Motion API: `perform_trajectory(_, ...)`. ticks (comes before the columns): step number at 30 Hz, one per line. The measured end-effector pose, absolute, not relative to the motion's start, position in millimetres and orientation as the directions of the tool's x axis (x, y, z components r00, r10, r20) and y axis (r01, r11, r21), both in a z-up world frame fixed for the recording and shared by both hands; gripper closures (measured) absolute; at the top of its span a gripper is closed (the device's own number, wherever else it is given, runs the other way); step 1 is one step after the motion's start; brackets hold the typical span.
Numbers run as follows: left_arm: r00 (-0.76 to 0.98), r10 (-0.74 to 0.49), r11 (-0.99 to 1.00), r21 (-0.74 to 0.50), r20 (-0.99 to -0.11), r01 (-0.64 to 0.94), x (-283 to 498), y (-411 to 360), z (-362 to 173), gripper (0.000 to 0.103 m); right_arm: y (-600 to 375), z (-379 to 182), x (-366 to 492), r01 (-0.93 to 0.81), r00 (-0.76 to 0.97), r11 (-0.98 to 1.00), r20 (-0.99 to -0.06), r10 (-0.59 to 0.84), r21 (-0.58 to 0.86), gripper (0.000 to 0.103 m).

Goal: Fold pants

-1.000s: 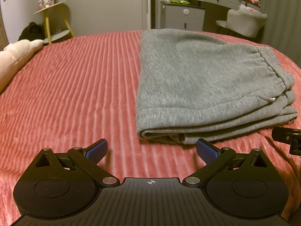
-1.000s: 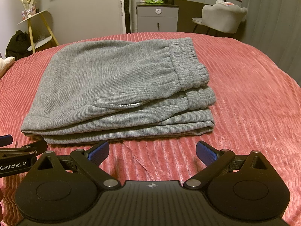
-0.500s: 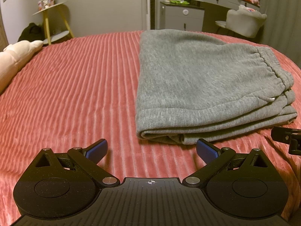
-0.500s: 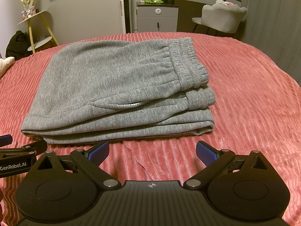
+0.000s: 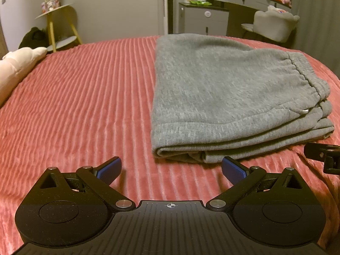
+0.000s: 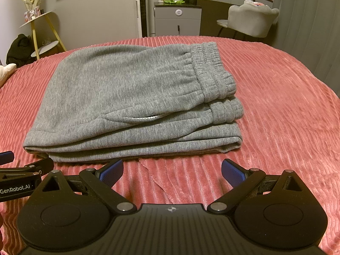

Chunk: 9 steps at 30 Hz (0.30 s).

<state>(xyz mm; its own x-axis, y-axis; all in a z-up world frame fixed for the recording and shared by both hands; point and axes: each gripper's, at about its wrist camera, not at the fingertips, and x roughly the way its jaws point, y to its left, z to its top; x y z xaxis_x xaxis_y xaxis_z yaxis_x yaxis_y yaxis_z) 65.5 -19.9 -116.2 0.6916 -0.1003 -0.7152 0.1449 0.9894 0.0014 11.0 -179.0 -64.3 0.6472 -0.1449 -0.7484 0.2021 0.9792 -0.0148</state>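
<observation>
Each claw is matte black plastic with a ribbed base, round side discs, silver screws and blue ridged fingertips (image 5: 109, 168). White "GenRobot.AI" lettering marks the left claw (image 6: 17, 188) in the right view.

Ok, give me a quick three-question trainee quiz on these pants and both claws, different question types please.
1. True or false: the left claw is shut on the gray pants.
2. The waistband lies on which side in the right wrist view: A left, B right, C hidden?
3. Fill in: the pants rest folded on a ribbed ____ bedspread.

Key: 1 false, it is open, as is the right claw; 2 B; 3 pink.
</observation>
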Motion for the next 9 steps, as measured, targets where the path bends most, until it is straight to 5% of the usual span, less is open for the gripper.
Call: perform_trajectory(9, 0.706, -0.120, 0.987, -0.011, -0.697, 0.157, 62.7, -19.0, -115.5, 0.000, -178.6, -64.4, 11.2, 0.204, 0.646, 0.979, -0.749, -0.146, -0.015, 0.004)
